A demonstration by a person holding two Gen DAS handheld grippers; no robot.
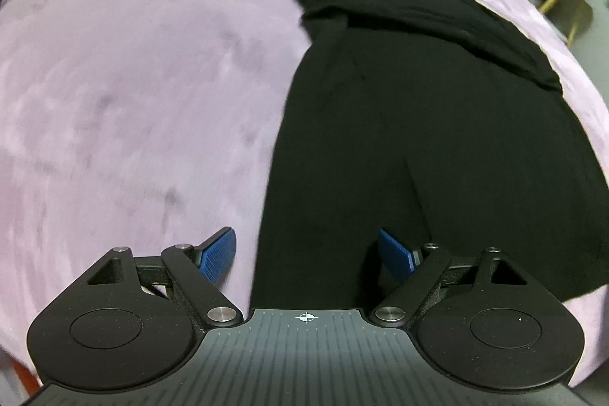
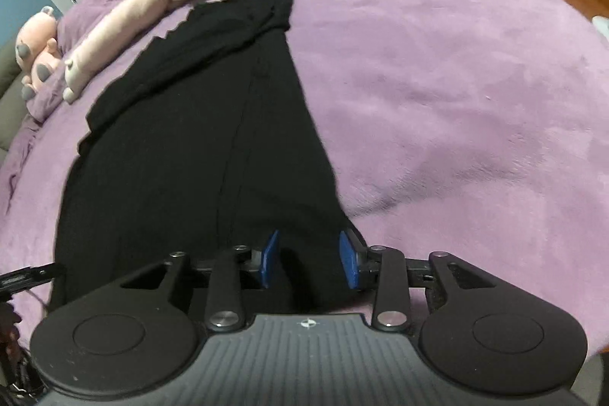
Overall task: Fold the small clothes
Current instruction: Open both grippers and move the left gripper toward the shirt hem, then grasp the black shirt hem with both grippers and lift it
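Garment point(image 2: 198, 139) under both open tongs point(image 1: 306, 255)

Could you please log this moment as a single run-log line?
black garment: flat on purple blanket | left hand-held gripper: open, empty | right hand-held gripper: open, empty | fold: unfinished

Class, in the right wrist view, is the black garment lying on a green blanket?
No, the black garment lies on a purple blanket.
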